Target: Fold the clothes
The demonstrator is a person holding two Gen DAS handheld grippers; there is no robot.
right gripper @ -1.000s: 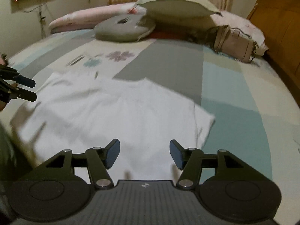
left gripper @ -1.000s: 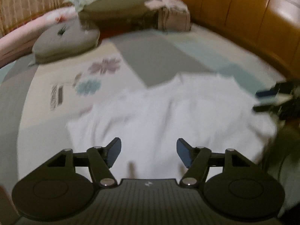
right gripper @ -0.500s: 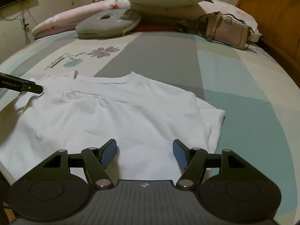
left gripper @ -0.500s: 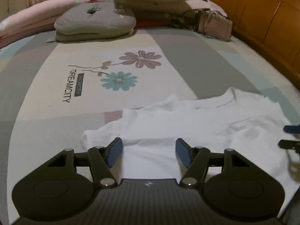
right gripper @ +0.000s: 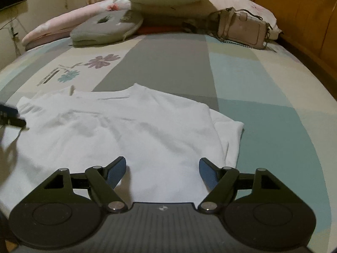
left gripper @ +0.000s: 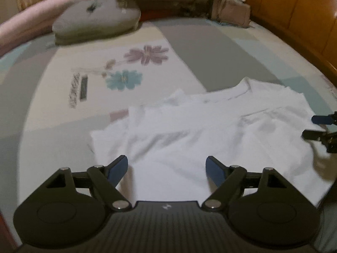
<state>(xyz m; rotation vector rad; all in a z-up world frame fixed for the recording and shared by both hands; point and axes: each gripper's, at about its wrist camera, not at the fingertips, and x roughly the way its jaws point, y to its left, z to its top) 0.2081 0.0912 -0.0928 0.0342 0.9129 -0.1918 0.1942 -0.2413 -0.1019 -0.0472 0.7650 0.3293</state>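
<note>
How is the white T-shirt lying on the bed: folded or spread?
Mostly spread. The white T-shirt lies flat on the bed, collar away from the grippers; one side edge is doubled over, showing a second layer.

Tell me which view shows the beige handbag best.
The right wrist view: the handbag is sharp there, with its strap and chain visible against the pillows. The left wrist view shows it only blurred and dim near the headboard.

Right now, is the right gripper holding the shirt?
No. In the right wrist view the right gripper is open over the shirt, with nothing between its fingers.
</note>
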